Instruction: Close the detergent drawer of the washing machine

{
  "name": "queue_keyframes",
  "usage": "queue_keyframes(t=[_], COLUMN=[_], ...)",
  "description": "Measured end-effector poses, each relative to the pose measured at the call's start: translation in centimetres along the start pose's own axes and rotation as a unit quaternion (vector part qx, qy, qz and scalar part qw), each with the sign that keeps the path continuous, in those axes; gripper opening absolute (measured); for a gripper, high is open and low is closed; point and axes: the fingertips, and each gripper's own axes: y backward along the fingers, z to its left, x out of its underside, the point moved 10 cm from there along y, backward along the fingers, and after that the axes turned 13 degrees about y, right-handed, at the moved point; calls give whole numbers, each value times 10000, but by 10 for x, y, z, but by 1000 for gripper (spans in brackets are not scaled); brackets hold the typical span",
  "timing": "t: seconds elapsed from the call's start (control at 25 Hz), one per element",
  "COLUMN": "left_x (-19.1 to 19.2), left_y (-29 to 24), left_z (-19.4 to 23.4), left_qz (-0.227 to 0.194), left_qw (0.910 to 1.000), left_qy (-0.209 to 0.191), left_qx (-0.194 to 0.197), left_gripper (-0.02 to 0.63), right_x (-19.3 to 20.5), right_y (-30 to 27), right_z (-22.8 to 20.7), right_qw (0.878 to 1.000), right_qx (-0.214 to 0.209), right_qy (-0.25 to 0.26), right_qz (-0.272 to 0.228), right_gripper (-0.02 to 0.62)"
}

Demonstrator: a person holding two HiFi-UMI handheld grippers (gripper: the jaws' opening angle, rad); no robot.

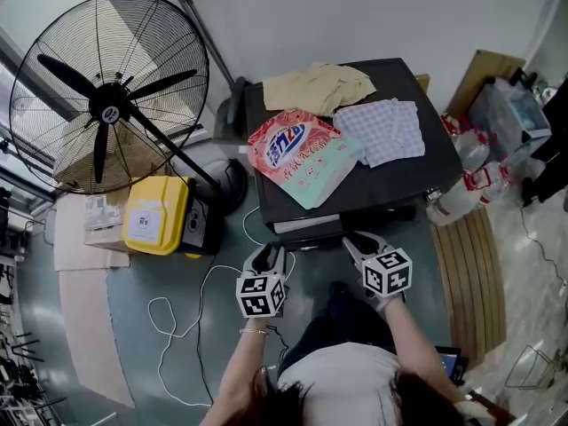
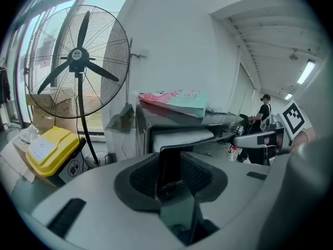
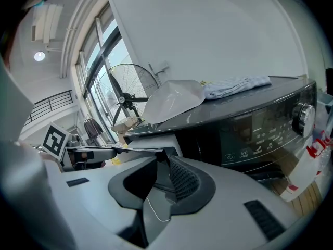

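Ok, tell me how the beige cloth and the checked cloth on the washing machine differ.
The beige cloth is plain; the checked cloth has a pale grid pattern. The beige cloth is crumpled into folds; the checked cloth lies fairly flat. The beige cloth sits at the back edge; the checked cloth lies further forward and right. Both rest on the washing machine, on its dark top, beside the pink detergent bag.

Glossy washing machine [image 1: 417,185] top
On it we see a shiny, probably plastic bag [image 1: 302,153] beside matt checked cloth [image 1: 386,130].
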Motion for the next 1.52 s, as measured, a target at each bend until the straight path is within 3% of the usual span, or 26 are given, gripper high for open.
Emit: queue_keyframes(t=[0.68,0.92,1.52], left_x=[-5,-23,-23], left_y=[-6,-21,-26], left_z=[1,3,5], left_qz=[-88,38,-23], left_qw=[9999,9996,9988], left_qy=[101,33,366], left_qx=[-99,-267,-312], left_gripper=[135,133,137], right_x=[-2,-18,-14], right_y=[-6,-22,-26], right_z=[-5,-12,-20], right_qw=[9996,9999,9968], right_qx=[5,86,80], right_qy=[-155,-104,-781], right_qz=[-237,41,-151], right_gripper=[104,94,150])
